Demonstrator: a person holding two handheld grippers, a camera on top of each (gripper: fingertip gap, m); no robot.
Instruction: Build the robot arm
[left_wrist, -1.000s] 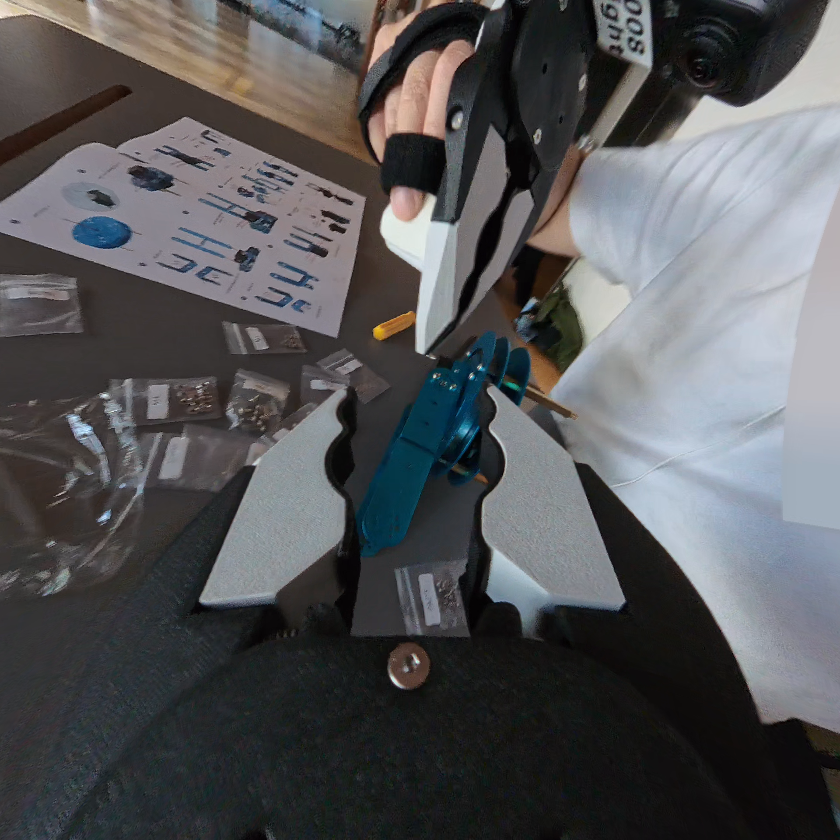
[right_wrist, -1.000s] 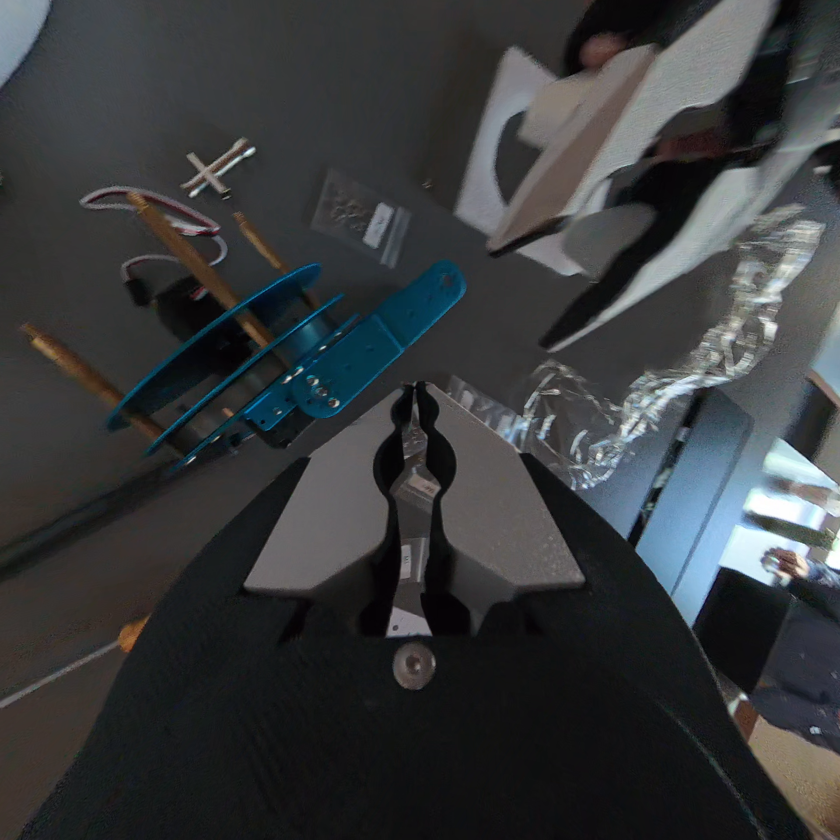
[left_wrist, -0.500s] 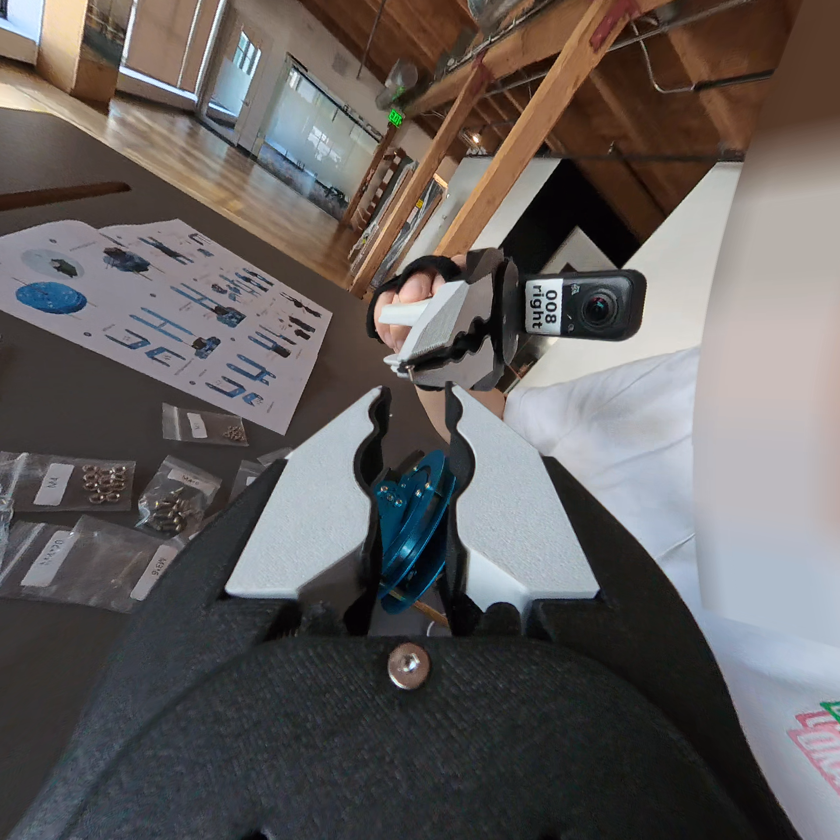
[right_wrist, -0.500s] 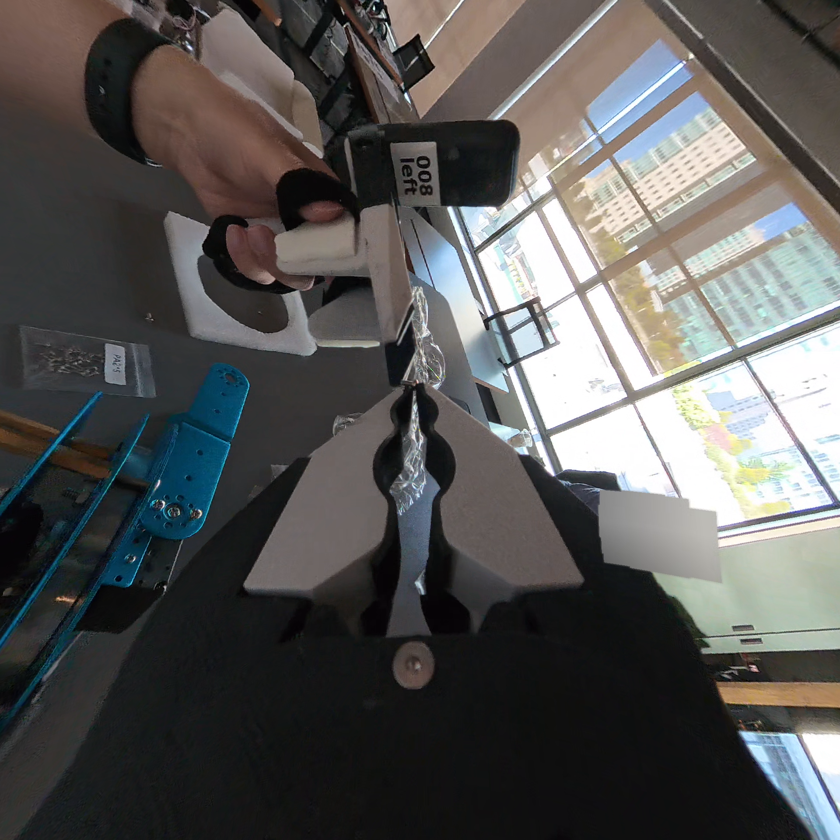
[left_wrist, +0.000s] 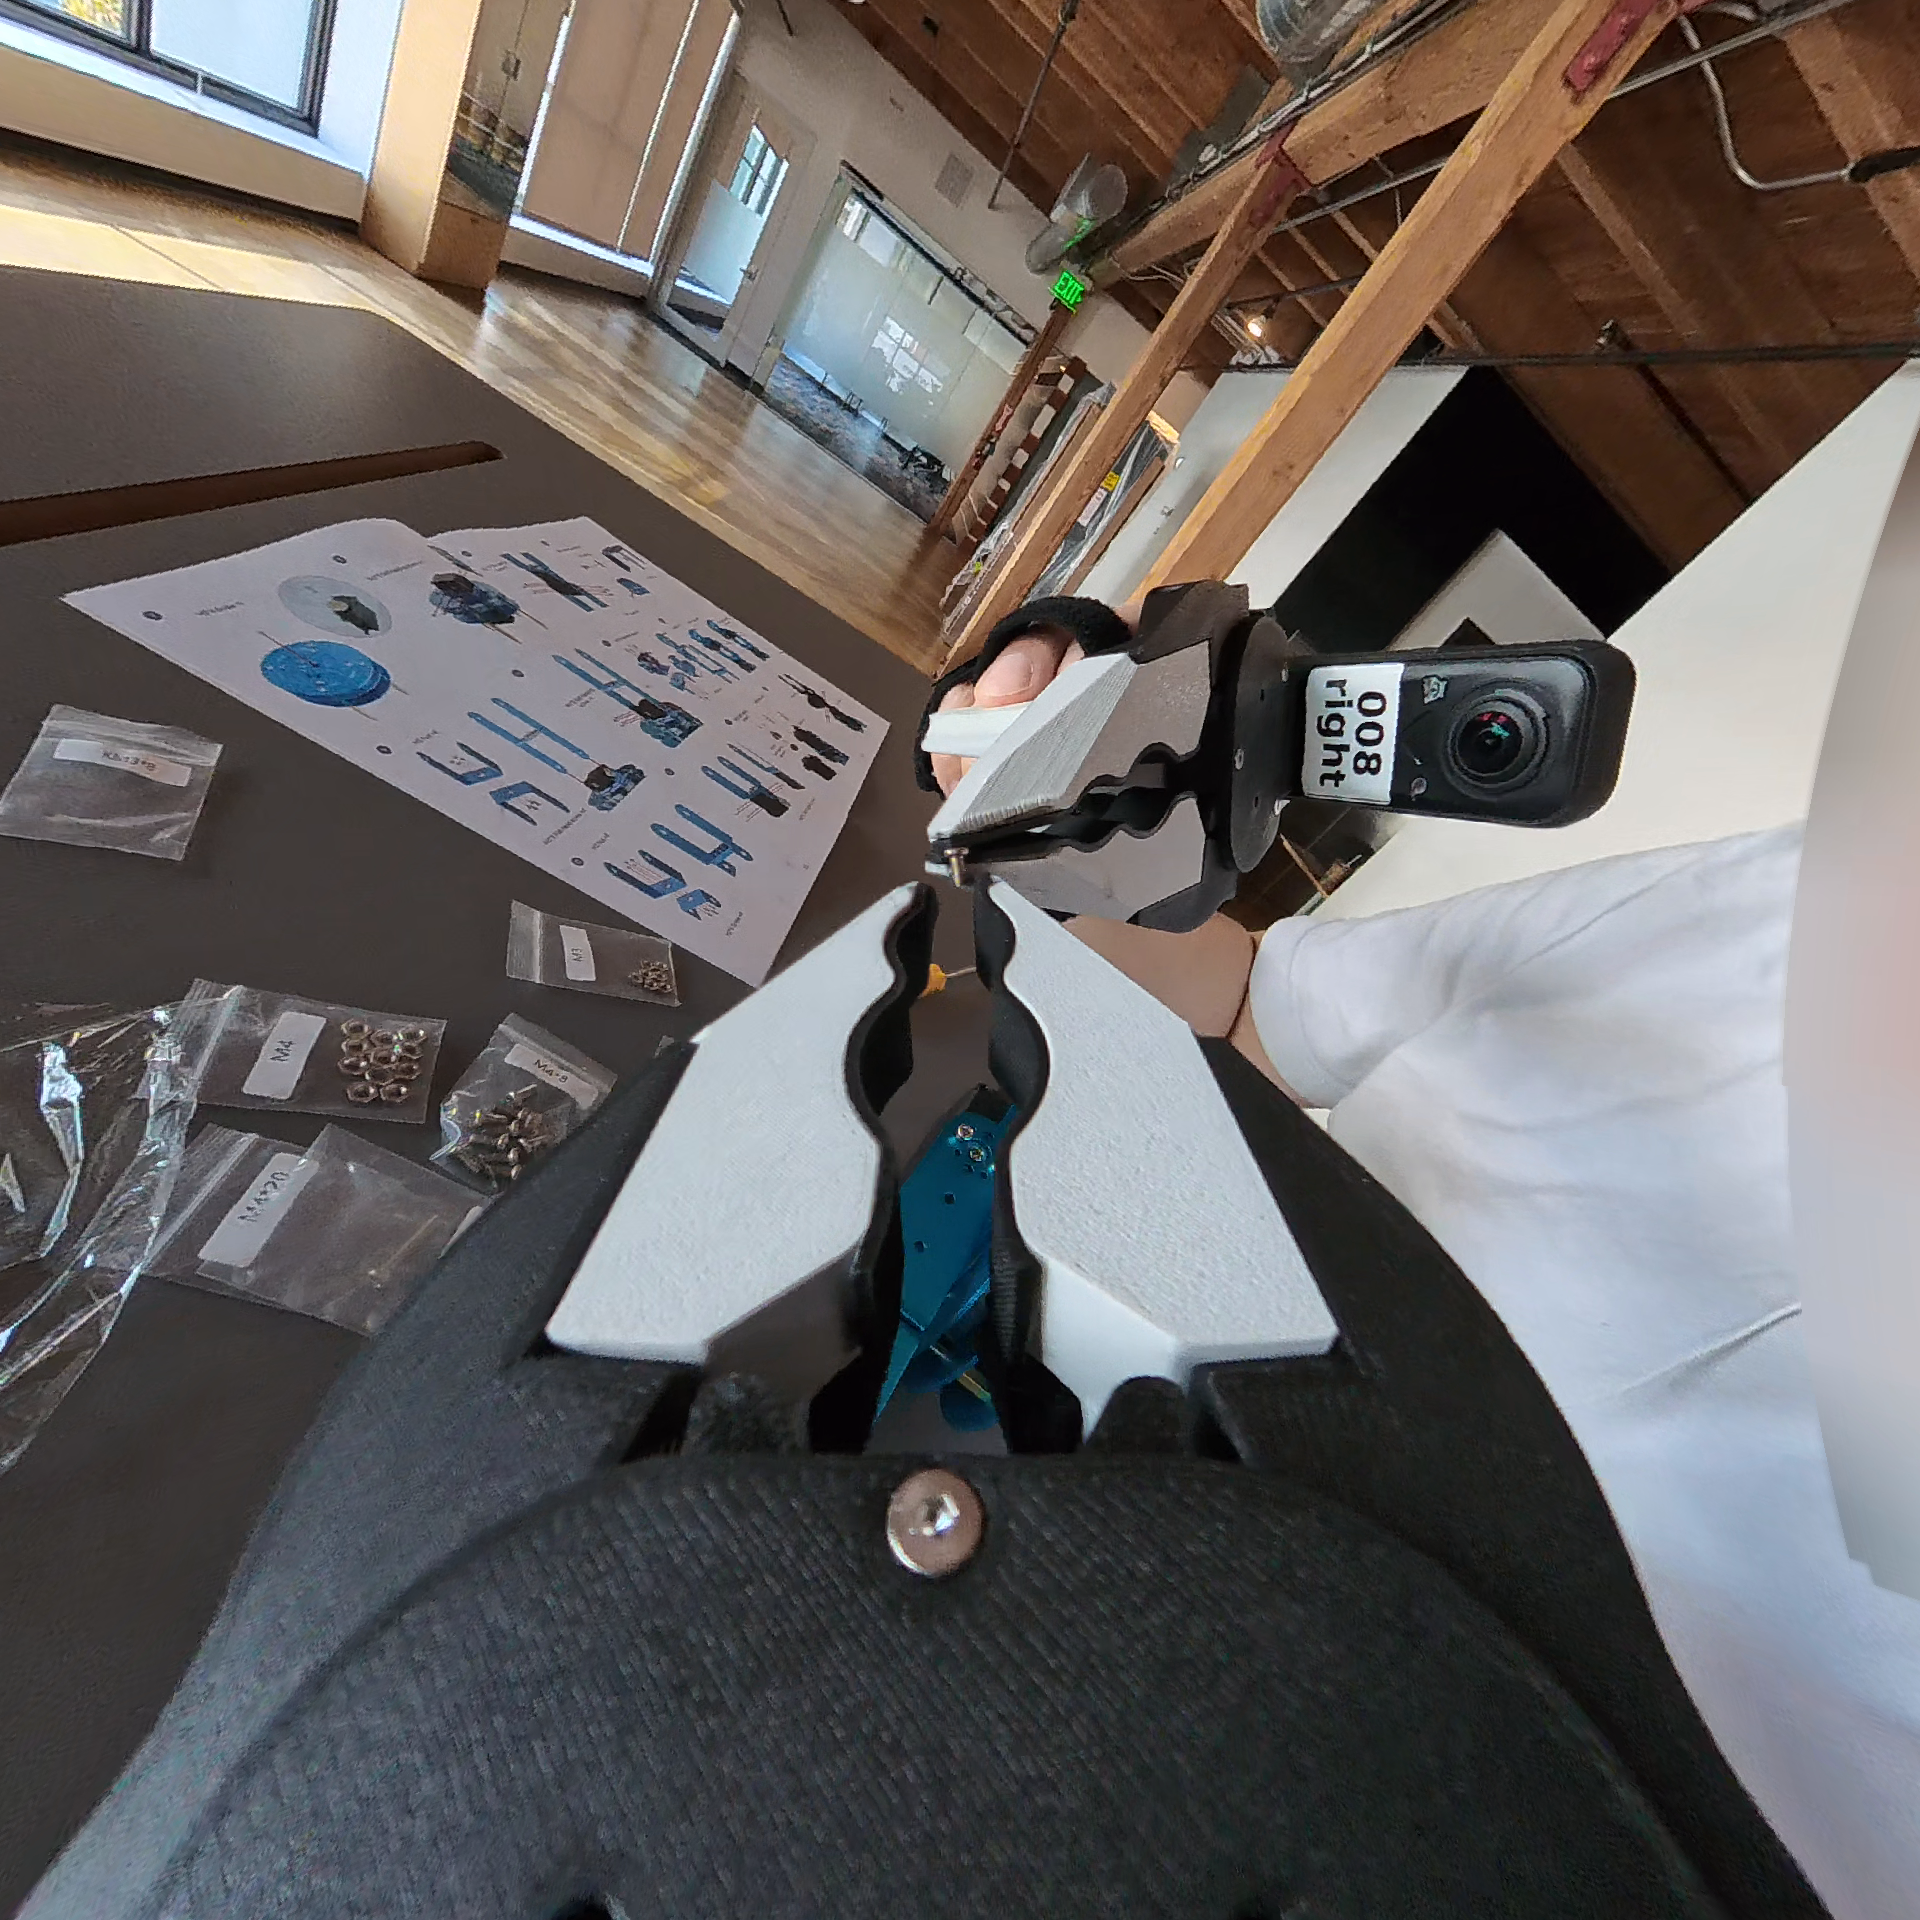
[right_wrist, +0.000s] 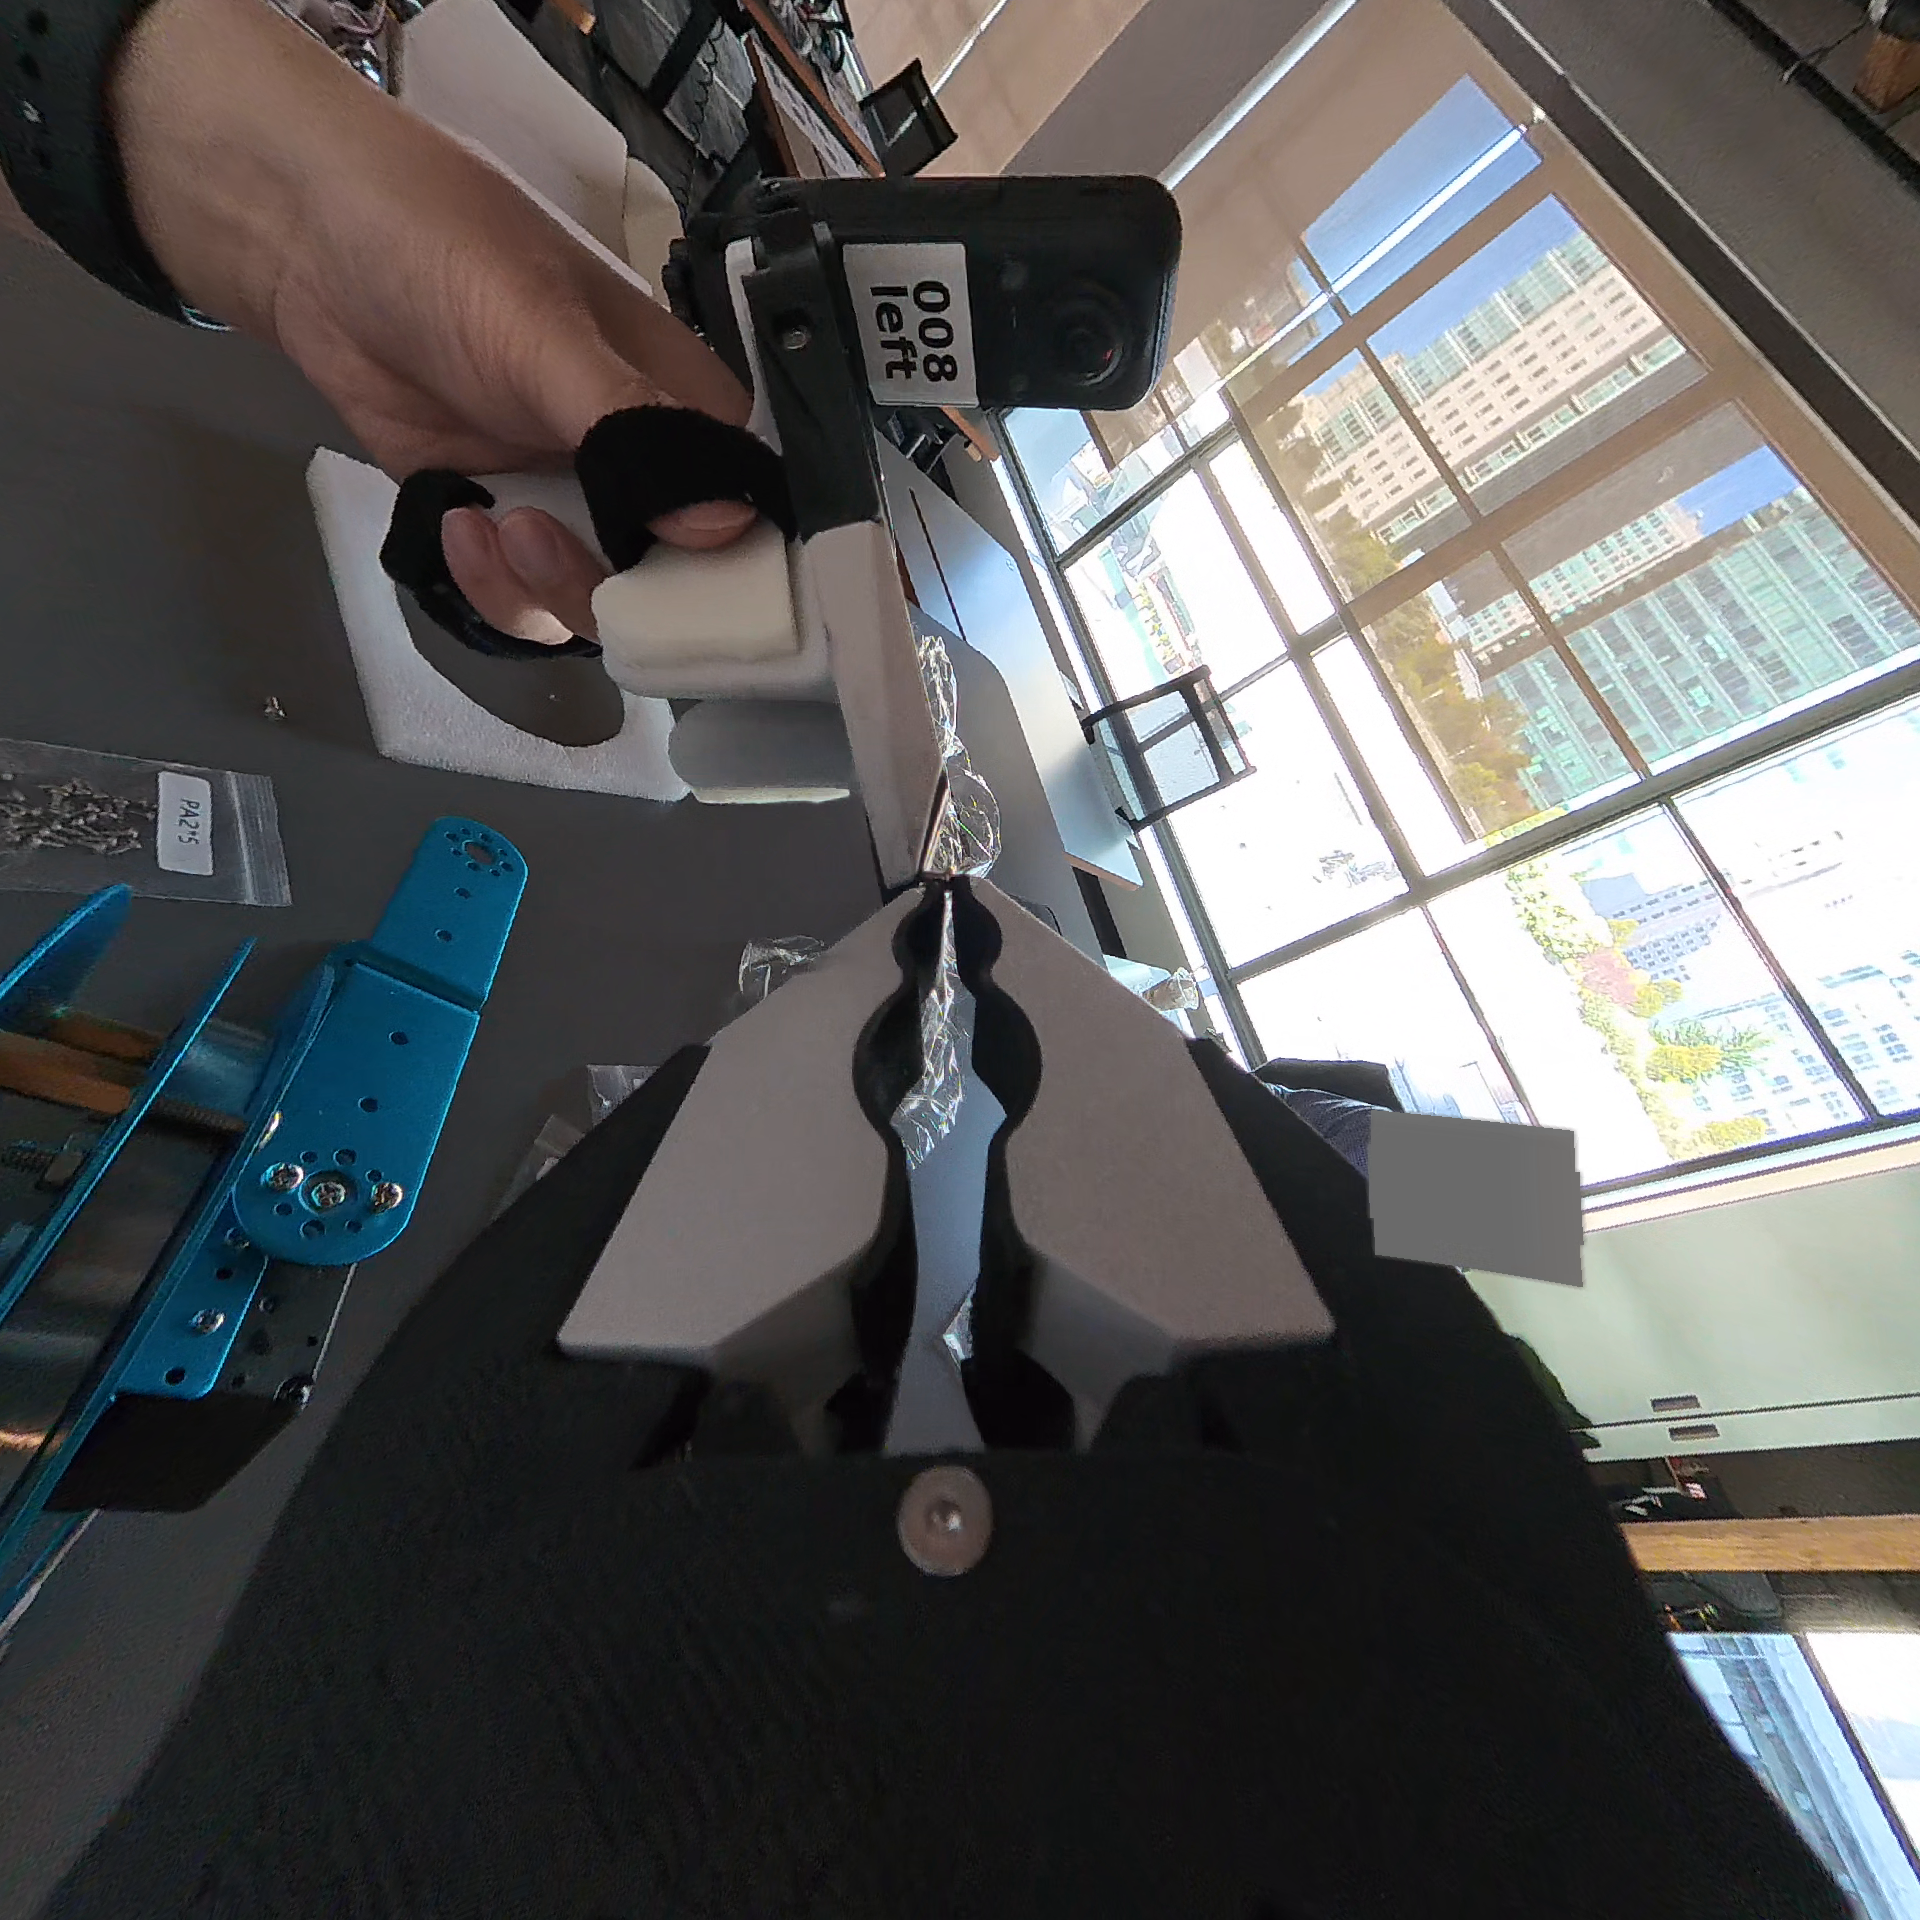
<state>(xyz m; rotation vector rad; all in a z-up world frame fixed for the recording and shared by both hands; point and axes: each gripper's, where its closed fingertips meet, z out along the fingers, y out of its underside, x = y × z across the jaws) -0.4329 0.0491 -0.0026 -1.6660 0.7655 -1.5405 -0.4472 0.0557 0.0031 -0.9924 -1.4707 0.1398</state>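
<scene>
Tongs tip to tip above the worktop (left_wrist: 312, 894): my right tongs (left_wrist: 954, 854) pinch a small screw (left_wrist: 953, 855) at their very end, my left tongs (left_wrist: 951, 896) stand slightly parted, gripping nothing. Below lie the blue metal assembly (right_wrist: 343, 1091), hardware bags (left_wrist: 343, 1055) and instruction sheet (left_wrist: 499, 707); free air surrounds both.

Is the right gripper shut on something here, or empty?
Shut on a small screw. In the left wrist view the right gripper has its fingertips pinched together, the screw poking out at the tip.
</scene>
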